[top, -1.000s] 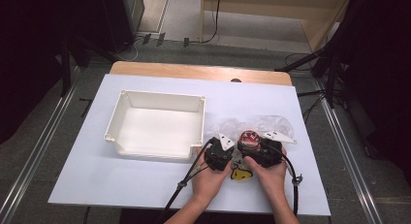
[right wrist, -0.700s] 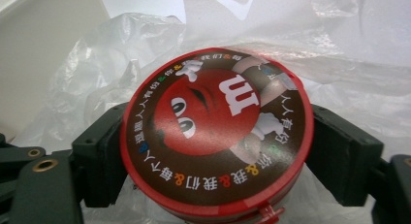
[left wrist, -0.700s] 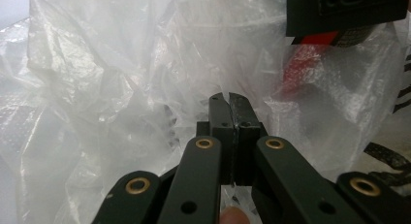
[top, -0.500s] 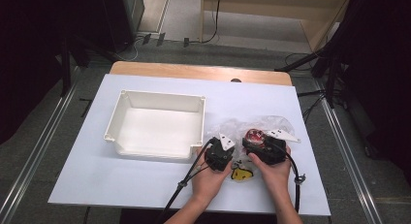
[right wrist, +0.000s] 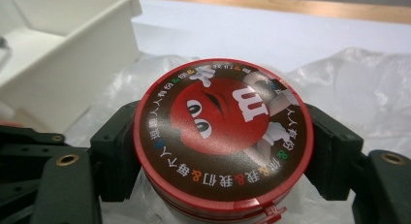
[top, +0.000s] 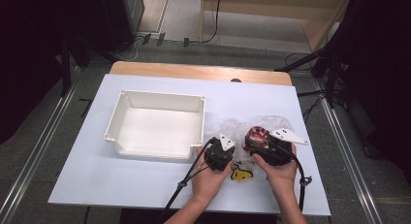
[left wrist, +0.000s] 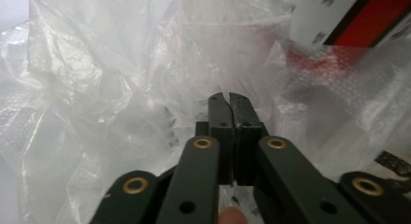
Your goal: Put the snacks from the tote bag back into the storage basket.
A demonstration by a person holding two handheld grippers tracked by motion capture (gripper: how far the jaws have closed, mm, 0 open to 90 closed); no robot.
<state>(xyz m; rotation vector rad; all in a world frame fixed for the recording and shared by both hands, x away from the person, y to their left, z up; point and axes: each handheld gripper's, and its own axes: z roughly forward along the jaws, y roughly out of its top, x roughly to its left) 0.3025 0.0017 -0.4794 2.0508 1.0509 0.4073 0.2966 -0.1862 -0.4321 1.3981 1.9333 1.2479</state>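
A round red candy tub (right wrist: pixel 223 136) with a brown cartoon lid sits between the jaws of my right gripper (right wrist: pixel 223 151), which is shut on its sides. In the high view the tub (top: pixel 257 135) is lifted just above a crumpled clear plastic bag (top: pixel 276 123) at the table's front right. My left gripper (top: pixel 220 155) is right beside it on the left. Its jaws (left wrist: pixel 228 100) are pressed together amid the bag's film (left wrist: pixel 121 88), apparently pinching a fold.
A white open tray (top: pixel 116 122) stands left of the grippers, and its corner (right wrist: pixel 63 49) lies near the tub. A small yellow item (top: pixel 241 174) lies on the white table (top: pixel 121 180) between the person's hands. A wooden edge (top: pixel 194 71) runs along the back.
The right gripper has shifted slightly to the right with the tub. The left gripper has stayed put at the bag.
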